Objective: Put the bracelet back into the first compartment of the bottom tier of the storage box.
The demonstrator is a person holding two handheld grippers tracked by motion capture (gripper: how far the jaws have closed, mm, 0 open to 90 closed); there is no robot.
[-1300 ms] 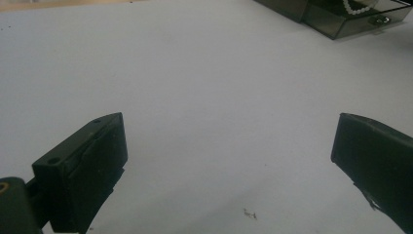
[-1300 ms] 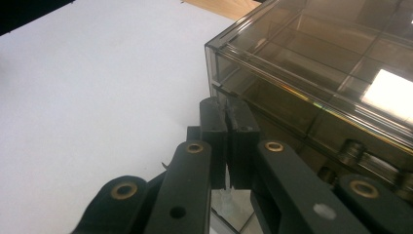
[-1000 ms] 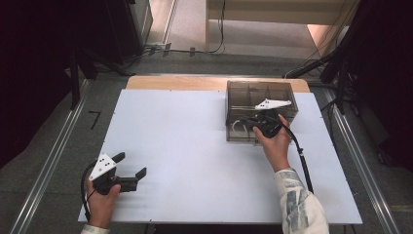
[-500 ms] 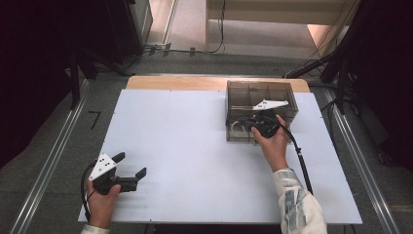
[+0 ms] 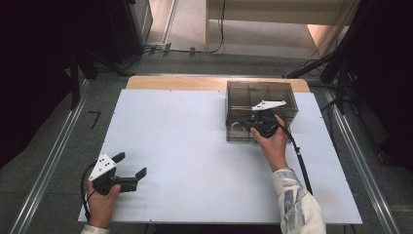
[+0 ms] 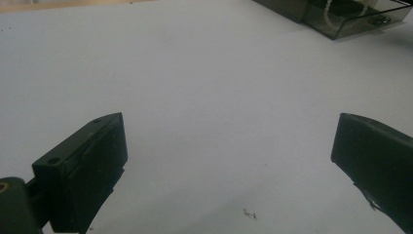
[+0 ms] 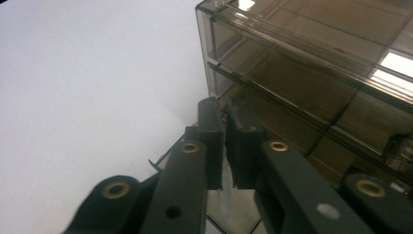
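The right tongs (image 7: 225, 141), jaws closed at the smoked plastic drawer box (image 5: 260, 105) front, could drag the box along the table (image 5: 185, 146). The left tongs (image 5: 130, 165) gape open, far from the box.

Only a smoky clear drawer box (image 5: 260, 100) by the tabletop's (image 5: 195, 146) far right edge; elsewhere open
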